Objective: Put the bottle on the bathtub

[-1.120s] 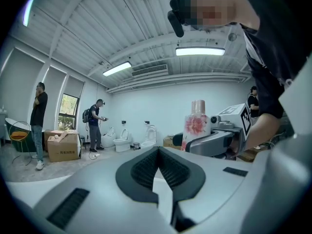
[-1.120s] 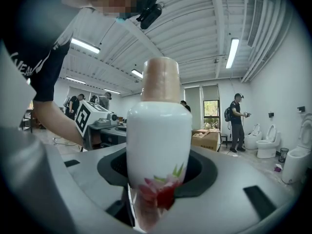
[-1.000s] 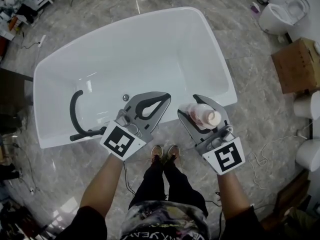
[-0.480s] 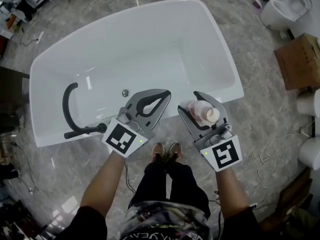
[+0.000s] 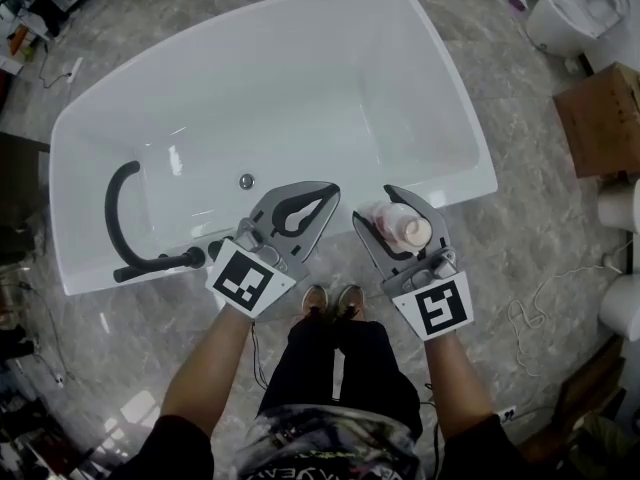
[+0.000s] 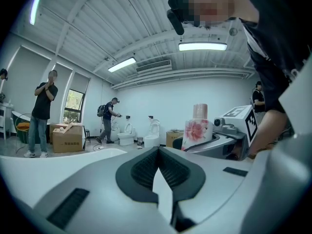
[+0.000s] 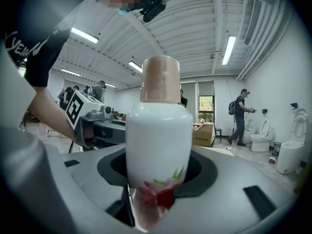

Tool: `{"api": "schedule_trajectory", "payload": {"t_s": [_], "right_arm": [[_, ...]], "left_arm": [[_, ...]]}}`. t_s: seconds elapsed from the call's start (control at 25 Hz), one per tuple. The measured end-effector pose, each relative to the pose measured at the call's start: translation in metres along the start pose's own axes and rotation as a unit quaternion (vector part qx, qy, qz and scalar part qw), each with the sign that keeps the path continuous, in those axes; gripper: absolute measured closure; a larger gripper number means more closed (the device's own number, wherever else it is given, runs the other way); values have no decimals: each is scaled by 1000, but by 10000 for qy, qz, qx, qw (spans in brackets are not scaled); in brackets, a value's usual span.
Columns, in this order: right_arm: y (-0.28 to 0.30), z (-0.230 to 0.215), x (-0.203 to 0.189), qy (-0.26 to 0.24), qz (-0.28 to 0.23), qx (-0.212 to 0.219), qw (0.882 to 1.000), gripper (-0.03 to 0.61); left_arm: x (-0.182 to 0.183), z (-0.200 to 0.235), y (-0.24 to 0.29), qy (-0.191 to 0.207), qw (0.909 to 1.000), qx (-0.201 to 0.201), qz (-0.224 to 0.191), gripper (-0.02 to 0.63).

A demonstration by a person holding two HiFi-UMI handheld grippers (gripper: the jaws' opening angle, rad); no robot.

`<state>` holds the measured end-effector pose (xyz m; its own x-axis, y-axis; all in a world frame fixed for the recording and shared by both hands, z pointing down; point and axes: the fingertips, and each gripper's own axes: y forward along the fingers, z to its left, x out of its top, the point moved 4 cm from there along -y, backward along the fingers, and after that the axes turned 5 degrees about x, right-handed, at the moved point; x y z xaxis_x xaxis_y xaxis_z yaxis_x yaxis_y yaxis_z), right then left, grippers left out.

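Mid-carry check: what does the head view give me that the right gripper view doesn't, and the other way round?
Head view only: the bathtub basin from above, with its drain and black hose. Right gripper view only: ceiling lights and a person with a backpack. Both: the bottle clamped upright in the right gripper, with the left gripper beside it.

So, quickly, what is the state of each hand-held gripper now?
Left hand-held gripper: closed, empty.
Right hand-held gripper: closed on the bottle.
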<state>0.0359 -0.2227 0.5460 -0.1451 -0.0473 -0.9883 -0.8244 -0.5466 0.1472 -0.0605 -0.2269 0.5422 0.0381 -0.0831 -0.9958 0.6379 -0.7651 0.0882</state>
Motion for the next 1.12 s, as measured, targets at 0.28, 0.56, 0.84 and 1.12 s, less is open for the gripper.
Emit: {"api": "schedule_trajectory", "payload": {"t_s": [0.28,0.56,0.84,1.12], "right_arm": [[9,-1,-33,-41,65,-21,10000,364],[17,2,-57,-53,104,-13,9999,364],[20,4,-71,-26,139,-53,9999,364],[22,5,-80,-112,185,-33,9998,364]], "left_arm": [[-27,0,2,28,10000,-11,54,603],[-44,2,0,48,10000,-27,76,603],[-51,2,-2,8,10000,-15,69,603],[-54,1,-4,23,9999,-16,107,603]]}}
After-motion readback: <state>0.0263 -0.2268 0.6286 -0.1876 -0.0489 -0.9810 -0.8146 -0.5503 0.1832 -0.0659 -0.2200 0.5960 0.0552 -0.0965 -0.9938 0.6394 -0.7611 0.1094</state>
